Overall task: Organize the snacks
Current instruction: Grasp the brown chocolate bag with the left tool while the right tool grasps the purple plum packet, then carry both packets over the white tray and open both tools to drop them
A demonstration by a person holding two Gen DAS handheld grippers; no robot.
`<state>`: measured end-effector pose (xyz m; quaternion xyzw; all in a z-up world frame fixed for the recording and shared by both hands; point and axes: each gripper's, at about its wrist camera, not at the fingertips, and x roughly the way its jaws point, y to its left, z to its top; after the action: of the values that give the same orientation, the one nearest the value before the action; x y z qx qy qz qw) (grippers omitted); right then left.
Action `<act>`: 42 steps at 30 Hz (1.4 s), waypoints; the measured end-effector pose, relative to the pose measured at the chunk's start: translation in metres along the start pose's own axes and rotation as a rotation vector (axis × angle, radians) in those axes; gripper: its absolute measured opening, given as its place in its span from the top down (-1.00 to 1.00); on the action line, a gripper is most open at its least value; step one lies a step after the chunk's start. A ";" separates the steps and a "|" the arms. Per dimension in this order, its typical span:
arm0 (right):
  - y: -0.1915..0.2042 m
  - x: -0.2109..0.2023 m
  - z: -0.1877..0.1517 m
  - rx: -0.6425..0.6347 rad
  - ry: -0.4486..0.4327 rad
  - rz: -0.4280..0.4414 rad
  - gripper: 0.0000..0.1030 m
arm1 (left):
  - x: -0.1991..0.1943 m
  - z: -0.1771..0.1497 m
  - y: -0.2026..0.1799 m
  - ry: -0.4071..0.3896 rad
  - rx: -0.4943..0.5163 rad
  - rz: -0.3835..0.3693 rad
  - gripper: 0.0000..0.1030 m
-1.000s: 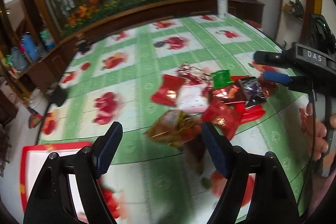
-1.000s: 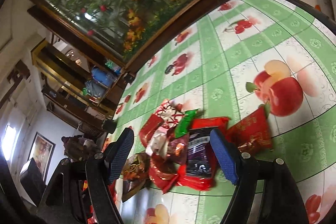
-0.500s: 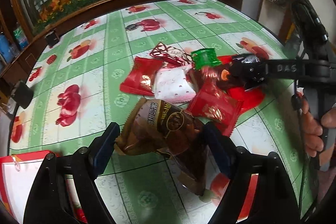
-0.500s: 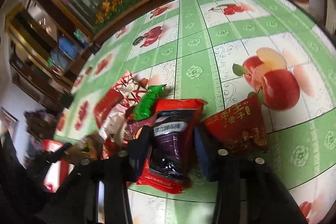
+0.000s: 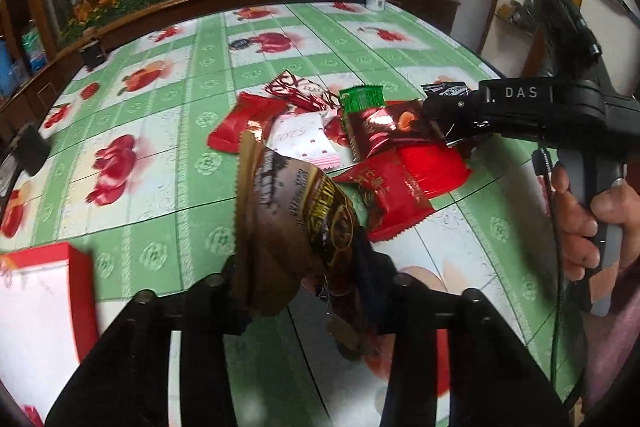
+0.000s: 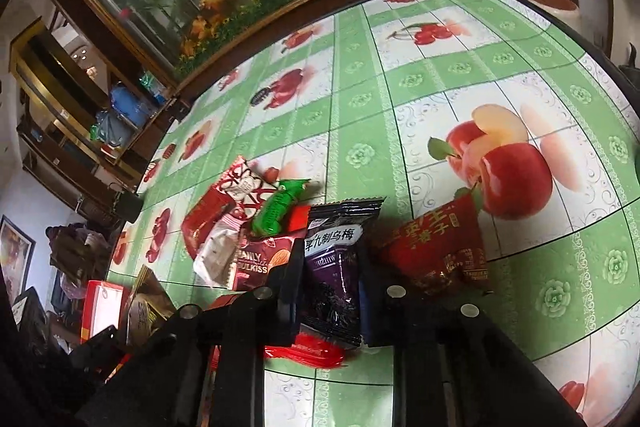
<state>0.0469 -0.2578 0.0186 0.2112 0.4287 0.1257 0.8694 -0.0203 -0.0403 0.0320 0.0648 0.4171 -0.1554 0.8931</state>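
Left gripper [image 5: 308,275] closing, pinching brown snack bag [image 5: 296,219] raised above counter [image 5: 168,163]. Right gripper [image 6: 328,279] clamped on dark purple packet [image 6: 332,267] at snack pile [image 5: 360,131] edge.

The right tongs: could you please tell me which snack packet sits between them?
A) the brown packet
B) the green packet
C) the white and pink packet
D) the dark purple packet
D: in the right wrist view the right tongs are shut on the dark purple packet, while the green packet lies on the table beyond.
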 end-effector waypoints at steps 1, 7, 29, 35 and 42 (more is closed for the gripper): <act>0.000 -0.002 0.000 0.003 -0.005 0.023 0.58 | -0.004 -0.001 0.000 -0.010 -0.002 0.010 0.33; 0.007 -0.015 0.003 0.006 -0.040 0.143 0.58 | -0.035 -0.014 -0.005 -0.103 0.005 0.101 0.35; 0.036 -0.021 -0.008 -0.121 -0.083 0.176 0.58 | -0.110 -0.041 0.042 -0.230 -0.130 0.397 0.35; 0.041 -0.019 -0.011 -0.150 -0.095 0.152 0.58 | -0.125 -0.051 0.058 -0.254 -0.169 0.429 0.34; 0.041 -0.019 -0.014 -0.167 -0.115 0.134 0.58 | -0.141 -0.061 0.073 -0.280 -0.204 0.465 0.34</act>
<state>0.0228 -0.2253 0.0437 0.1730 0.3509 0.2066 0.8968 -0.1255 0.0756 0.1001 0.0465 0.2772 0.0890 0.9555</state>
